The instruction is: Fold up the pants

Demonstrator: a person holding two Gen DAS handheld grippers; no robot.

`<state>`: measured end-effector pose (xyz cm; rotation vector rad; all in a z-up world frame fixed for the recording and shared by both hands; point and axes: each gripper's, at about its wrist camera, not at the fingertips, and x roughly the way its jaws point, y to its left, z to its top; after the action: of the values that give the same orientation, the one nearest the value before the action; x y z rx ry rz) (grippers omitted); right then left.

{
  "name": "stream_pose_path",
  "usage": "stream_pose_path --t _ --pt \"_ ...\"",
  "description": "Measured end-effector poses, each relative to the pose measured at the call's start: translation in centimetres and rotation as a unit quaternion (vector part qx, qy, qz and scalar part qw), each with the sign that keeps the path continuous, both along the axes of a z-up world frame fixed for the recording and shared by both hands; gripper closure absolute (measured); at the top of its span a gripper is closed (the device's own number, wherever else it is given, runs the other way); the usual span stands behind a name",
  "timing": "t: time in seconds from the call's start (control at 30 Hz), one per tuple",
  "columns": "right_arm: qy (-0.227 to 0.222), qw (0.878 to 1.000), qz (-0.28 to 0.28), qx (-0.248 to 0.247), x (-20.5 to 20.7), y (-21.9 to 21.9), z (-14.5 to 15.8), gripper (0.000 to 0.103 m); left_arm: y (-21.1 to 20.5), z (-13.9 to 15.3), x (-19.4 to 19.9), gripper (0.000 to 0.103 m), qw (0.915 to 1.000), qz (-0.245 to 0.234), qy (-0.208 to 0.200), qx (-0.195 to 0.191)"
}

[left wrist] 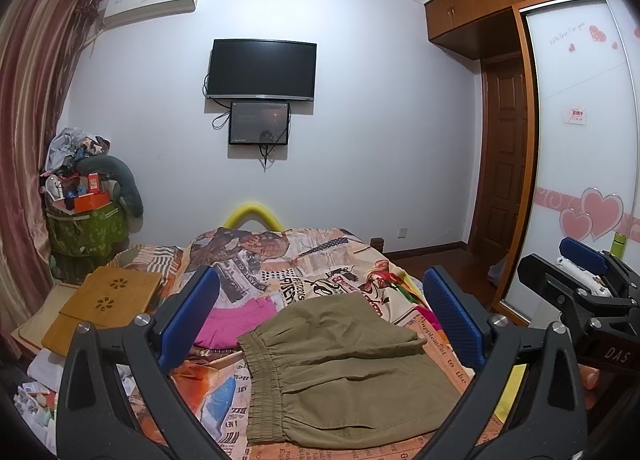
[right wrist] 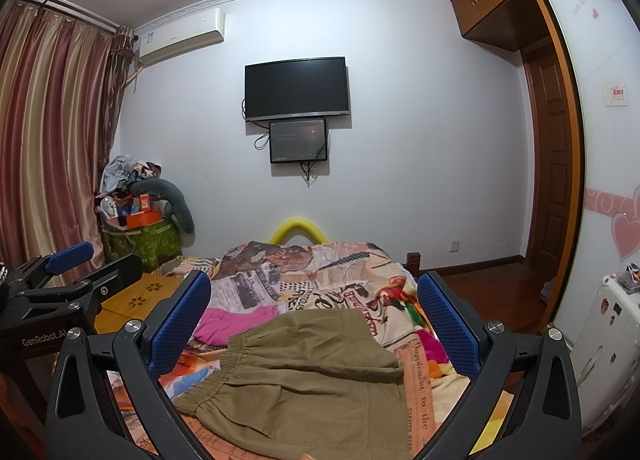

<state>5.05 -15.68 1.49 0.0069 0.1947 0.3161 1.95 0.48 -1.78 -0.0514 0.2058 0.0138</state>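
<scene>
Spread across the patterned bed cover [left wrist: 336, 260], the olive pants [left wrist: 344, 364] are laid fairly flat, elastic waistband leftward, seemingly already doubled over; the left gripper [left wrist: 320, 320] and right gripper [right wrist: 316, 324] are both held wide apart above them, nothing gripped, presumably for an approach.

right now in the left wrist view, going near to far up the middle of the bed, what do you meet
olive pants → pink garment → printed bedspread → yellow foam arch → small screen → wall tv
</scene>
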Motion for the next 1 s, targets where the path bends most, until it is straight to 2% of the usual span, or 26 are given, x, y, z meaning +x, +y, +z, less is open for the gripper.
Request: stream_pose_path --t 0.6,1.0 --pt "0.002 1.000 -0.001 0.000 0.0 0.1 -0.3 0.000 0.0 -0.1 0.4 0.000 1.0000 0.001 0.005 0.001" --pt "0.016 1.000 -0.010 -0.006 1.4 -0.2 -1.6 0.000 0.4 -1.0 3.3 0.000 0.9995 0.006 0.030 0.000"
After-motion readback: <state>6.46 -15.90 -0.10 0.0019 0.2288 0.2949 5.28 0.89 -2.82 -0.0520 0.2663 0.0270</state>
